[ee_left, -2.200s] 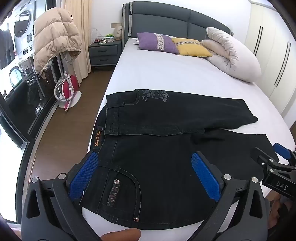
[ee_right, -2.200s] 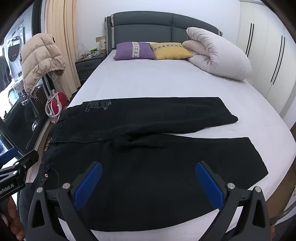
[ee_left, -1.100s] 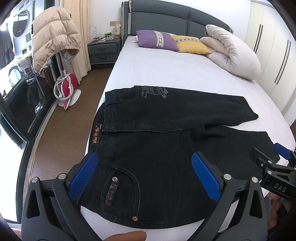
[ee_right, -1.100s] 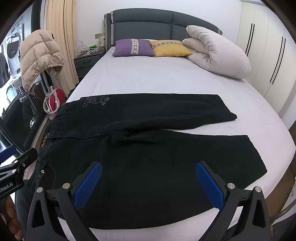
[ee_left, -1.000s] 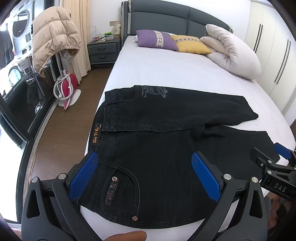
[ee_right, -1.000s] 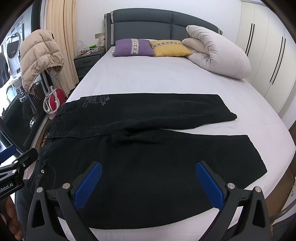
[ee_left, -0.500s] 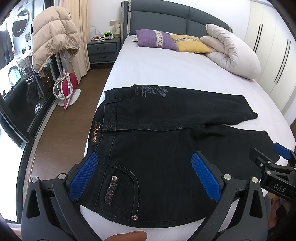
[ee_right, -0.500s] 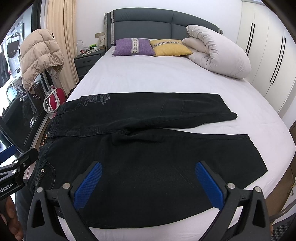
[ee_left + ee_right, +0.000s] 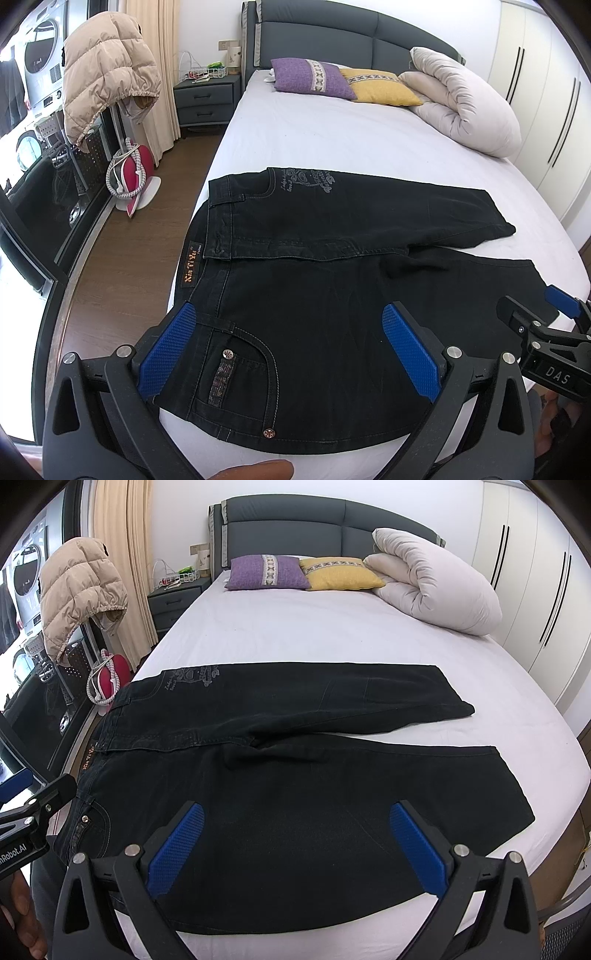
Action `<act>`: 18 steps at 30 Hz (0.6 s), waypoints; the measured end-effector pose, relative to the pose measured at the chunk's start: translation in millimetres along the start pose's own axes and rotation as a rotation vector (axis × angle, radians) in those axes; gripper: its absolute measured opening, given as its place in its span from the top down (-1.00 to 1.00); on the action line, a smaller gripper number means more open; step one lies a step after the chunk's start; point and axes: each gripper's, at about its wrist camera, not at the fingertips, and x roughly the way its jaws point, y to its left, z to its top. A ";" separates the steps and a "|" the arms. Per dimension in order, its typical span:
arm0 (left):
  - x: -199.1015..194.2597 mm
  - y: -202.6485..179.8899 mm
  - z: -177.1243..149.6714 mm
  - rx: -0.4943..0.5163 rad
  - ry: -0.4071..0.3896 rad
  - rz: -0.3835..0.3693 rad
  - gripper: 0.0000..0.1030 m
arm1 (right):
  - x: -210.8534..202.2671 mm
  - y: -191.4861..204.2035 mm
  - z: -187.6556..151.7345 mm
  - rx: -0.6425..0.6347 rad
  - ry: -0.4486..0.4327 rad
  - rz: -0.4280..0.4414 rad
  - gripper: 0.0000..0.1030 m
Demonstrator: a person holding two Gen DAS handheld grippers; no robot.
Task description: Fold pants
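Bed (image 9: 332, 635): black pants (image 9: 295, 794) spread flat; both claws wide, empty.

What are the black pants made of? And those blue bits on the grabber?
The pants look like black denim: matte woven cloth with pale stitching and metal rivets. The blue pads on the left gripper look like rubber or plastic with a fine bumpy grid; which one is unclear.
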 end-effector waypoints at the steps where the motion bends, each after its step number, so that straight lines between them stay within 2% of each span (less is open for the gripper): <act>1: -0.2 0.1 0.3 0.000 0.000 -0.001 -1.00 | 0.1 0.5 -0.9 -0.001 0.000 -0.001 -1.00; 18: 0.5 0.3 0.3 0.000 0.001 0.000 -1.00 | 1.1 1.9 -2.5 0.000 0.004 0.001 -1.00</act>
